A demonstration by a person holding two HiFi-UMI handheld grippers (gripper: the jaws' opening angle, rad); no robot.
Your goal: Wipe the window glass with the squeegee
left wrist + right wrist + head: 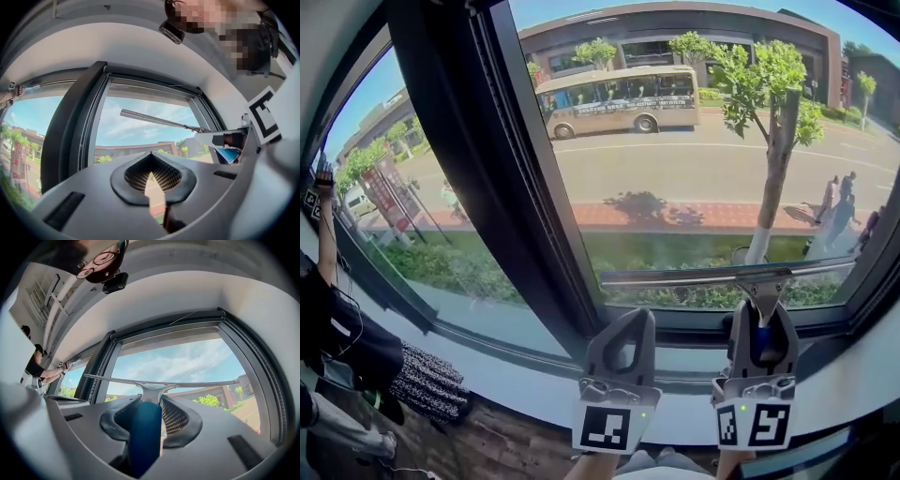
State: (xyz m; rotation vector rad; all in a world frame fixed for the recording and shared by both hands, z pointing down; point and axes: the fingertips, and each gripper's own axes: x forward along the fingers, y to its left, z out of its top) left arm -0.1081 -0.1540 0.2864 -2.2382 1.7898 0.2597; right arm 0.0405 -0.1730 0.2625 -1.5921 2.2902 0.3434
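Street-facing window glass (694, 178), white sill (516, 384); right gripper (761, 317) grips squeegee (694, 277).

No legible text: lettering on the bus (619, 98) and the red signboard (386, 195) too small.

Above the squeegee (741, 276) blade the window glass (675, 169) lies bare right up to the top frame. Just below the blade, the bottom frame (703, 323) and the sill (516, 370) bar the way down. A dark post (478, 187) bounds the pane on the left. The left gripper (628, 323) sits just beside the right gripper (761, 314), narrowing room there. A person (337, 337) stands well apart at the far pane.
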